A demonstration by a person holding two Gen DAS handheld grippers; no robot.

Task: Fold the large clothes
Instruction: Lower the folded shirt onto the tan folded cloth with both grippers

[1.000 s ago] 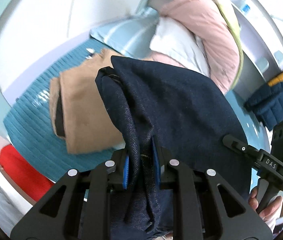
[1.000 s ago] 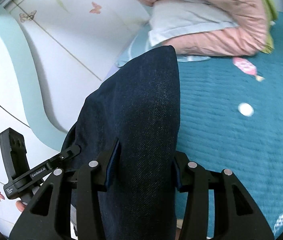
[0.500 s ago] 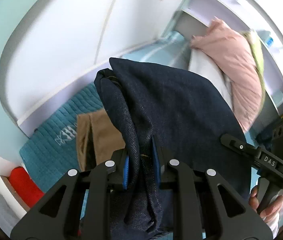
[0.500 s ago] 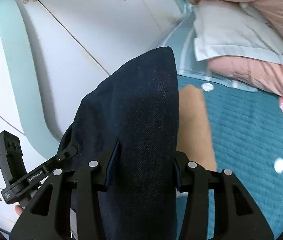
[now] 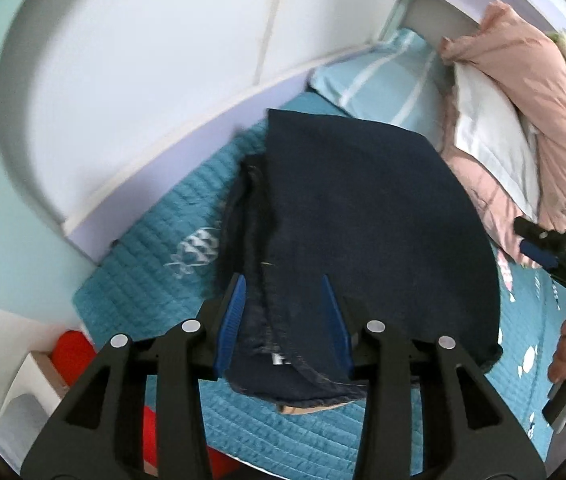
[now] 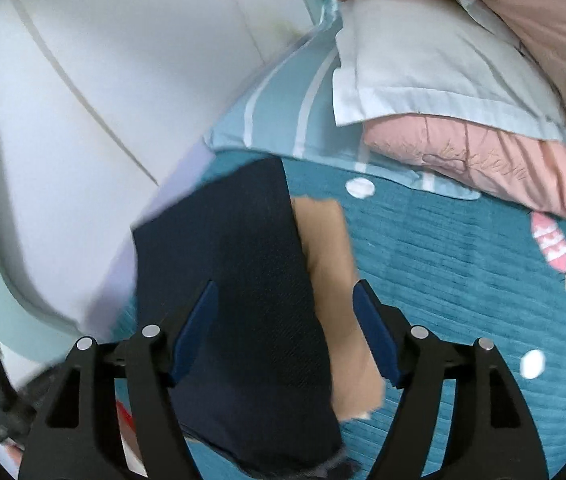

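Folded dark denim jeans (image 5: 363, 220) lie on top of a folded tan garment (image 6: 335, 280) on the teal quilted bedspread (image 5: 155, 264). My left gripper (image 5: 283, 316) is open, its blue pads either side of the jeans' near edge. My right gripper (image 6: 283, 328) is open too, with the jeans (image 6: 235, 280) and tan garment lying between and below its pads. A sliver of the tan garment (image 5: 303, 410) shows under the jeans in the left wrist view. The right gripper body (image 5: 559, 248) shows at that view's right edge.
A pink duvet (image 5: 523, 92) and white pillow (image 6: 423, 60) are stacked on a striped blue pillow (image 6: 283, 112) at the bed's head. A white wall panel (image 5: 143, 60) runs along the bed's left side. Something red (image 5: 71, 352) sits beside the bed's edge.
Both grippers lowered the folded jeans onto the tan garment and opened, letting the jeans go. The jeans now rest flat on the stack.
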